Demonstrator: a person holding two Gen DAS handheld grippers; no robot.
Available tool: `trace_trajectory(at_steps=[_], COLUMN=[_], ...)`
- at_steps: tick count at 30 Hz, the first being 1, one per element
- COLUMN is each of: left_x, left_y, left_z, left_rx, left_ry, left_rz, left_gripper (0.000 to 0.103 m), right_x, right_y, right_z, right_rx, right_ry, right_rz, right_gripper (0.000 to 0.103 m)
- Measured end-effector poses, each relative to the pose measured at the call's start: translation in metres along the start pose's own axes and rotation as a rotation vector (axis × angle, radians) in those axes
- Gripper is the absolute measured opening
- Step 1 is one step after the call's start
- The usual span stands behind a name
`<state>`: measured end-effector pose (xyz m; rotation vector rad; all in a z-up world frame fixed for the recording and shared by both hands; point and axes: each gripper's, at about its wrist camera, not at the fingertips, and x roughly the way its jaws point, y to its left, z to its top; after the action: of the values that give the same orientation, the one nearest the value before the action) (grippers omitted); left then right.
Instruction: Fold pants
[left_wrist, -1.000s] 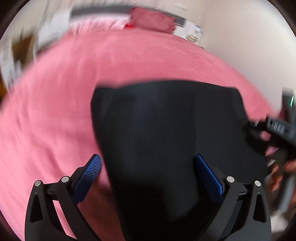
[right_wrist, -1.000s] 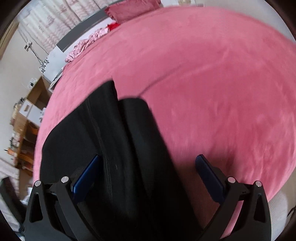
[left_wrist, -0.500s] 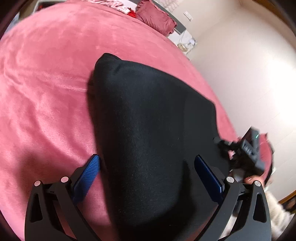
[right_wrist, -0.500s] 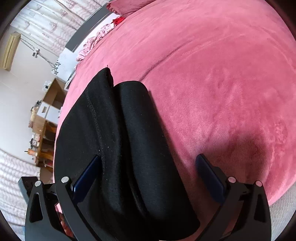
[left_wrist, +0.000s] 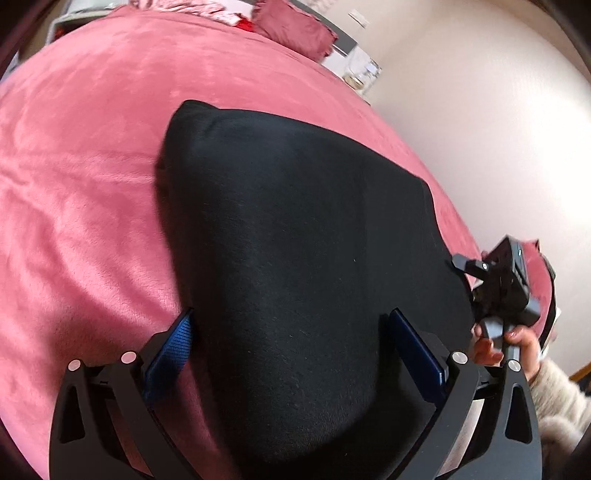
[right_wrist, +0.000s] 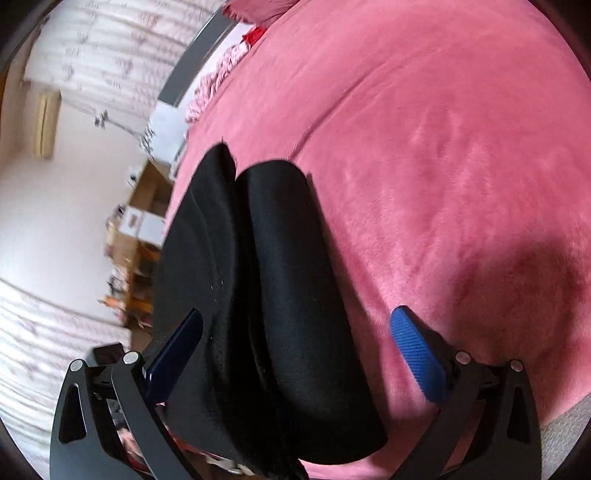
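Note:
The black pants (left_wrist: 295, 236) lie folded in a thick stack on the pink bed cover (left_wrist: 81, 155). In the right wrist view the pants (right_wrist: 266, 280) show as two rolled layers side by side. My left gripper (left_wrist: 291, 332) is open, its blue-padded jaws straddling the near end of the stack. My right gripper (right_wrist: 295, 332) is open too, over the stack's other near corner; it also shows in the left wrist view (left_wrist: 502, 284), held by a hand at the right edge of the pants.
Pink pillows (left_wrist: 291, 33) and bedding sit at the head of the bed. A pale wall (left_wrist: 480, 110) runs along the bed's right side. Wooden shelves with boxes (right_wrist: 140, 229) and a curtain (right_wrist: 110, 48) stand beyond the left edge.
Both grippers have tilted and drawn a little closer over the folded pants, which fill more of each view. Both stay open. The pants have not visibly shifted on the bed.

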<state>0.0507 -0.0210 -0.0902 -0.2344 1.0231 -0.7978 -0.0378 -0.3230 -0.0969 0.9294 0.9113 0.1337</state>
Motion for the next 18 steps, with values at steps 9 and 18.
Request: trace_trajectory(at_steps=[9, 18], left_x=[0.003, 0.000], left_y=[-0.006, -0.004], left_z=[-0.004, 0.003], left_rx=[0.009, -0.034], left_ry=[0.071, 0.054], left_rz=[-0.076, -0.058], left_gripper=[0.100, 0.068], right_x=[0.007, 0.011], right_y=[0.010, 0.021], right_z=[-0.006, -0.008], right_rx=[-0.058, -0.129], right_ry=[0.082, 0.086], right_rz=[0.012, -0.081], right_gripper=[0.101, 0.079])
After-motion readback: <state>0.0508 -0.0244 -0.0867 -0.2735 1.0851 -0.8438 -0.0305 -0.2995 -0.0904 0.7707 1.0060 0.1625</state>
